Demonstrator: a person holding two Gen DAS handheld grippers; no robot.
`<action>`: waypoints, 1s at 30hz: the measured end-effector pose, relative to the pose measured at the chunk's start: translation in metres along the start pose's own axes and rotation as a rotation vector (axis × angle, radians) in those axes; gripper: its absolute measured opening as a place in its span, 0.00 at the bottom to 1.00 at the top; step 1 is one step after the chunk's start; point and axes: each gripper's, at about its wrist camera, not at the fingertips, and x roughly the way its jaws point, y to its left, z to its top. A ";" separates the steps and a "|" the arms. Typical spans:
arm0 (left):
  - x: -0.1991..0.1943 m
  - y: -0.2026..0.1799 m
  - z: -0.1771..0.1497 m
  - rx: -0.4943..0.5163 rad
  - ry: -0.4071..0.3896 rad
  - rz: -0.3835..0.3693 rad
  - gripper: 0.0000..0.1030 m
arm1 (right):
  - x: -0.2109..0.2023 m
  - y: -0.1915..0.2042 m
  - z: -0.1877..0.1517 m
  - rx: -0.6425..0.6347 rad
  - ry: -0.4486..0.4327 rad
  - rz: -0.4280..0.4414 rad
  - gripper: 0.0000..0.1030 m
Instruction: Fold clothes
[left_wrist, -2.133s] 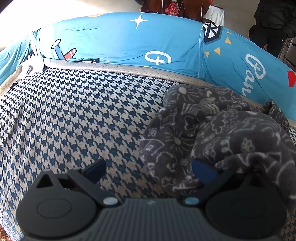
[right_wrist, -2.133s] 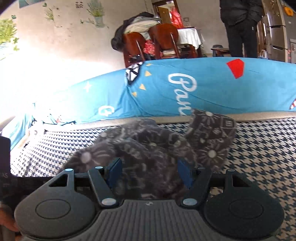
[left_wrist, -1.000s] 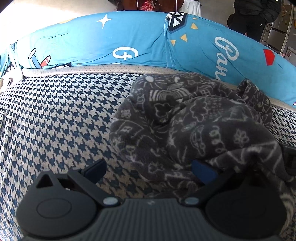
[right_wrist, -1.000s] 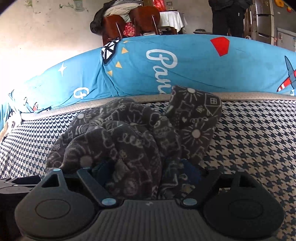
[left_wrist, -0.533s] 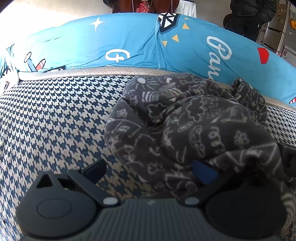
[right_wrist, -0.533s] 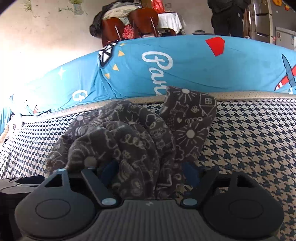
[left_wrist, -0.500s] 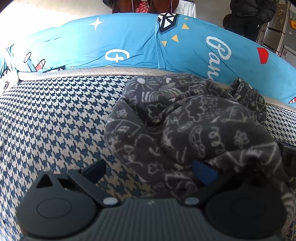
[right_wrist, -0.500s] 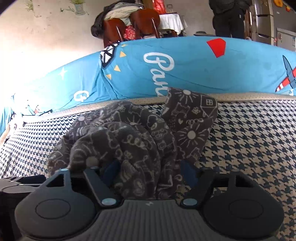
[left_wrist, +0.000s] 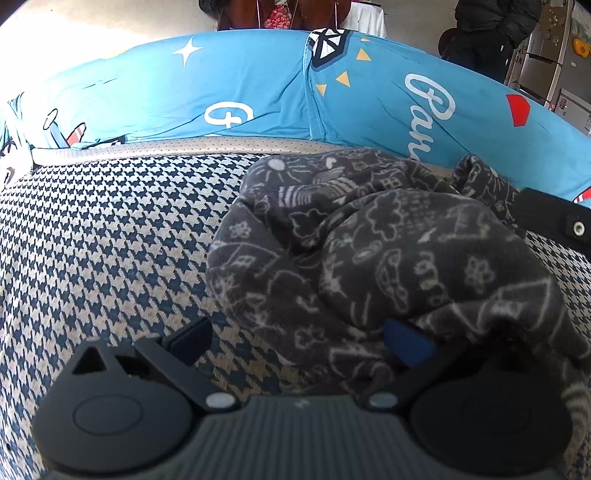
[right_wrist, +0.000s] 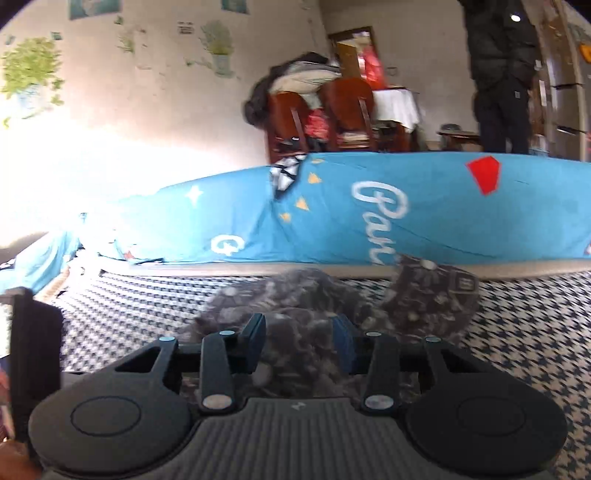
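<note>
A dark grey fleece garment with white doodle print lies crumpled on the houndstooth surface. My left gripper is open at the garment's near left edge; its right finger is partly under a fold, its left finger is over bare houndstooth. In the right wrist view the garment bulges between the fingers of my right gripper, whose jaws have narrowed onto a bunch of the cloth. The right gripper's body shows at the right edge of the left wrist view.
A blue printed cushion back runs along the far edge of the houndstooth surface. Beyond it stand wooden chairs piled with clothes and a person in dark clothing. A fridge is at the far right.
My right gripper's jaws have closed in on a bunch of the garment and the view has tilted upward and blurred. The left gripper stays open in the same place.
</note>
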 end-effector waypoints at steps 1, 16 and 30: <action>0.000 0.000 0.000 0.002 -0.001 -0.001 1.00 | 0.003 0.001 -0.001 0.004 0.012 0.010 0.40; -0.007 0.019 0.006 -0.031 0.000 -0.045 1.00 | 0.036 -0.020 -0.017 0.077 0.221 -0.104 0.51; -0.001 0.071 0.004 -0.127 0.043 0.077 1.00 | 0.033 -0.029 -0.016 0.126 0.213 -0.188 0.51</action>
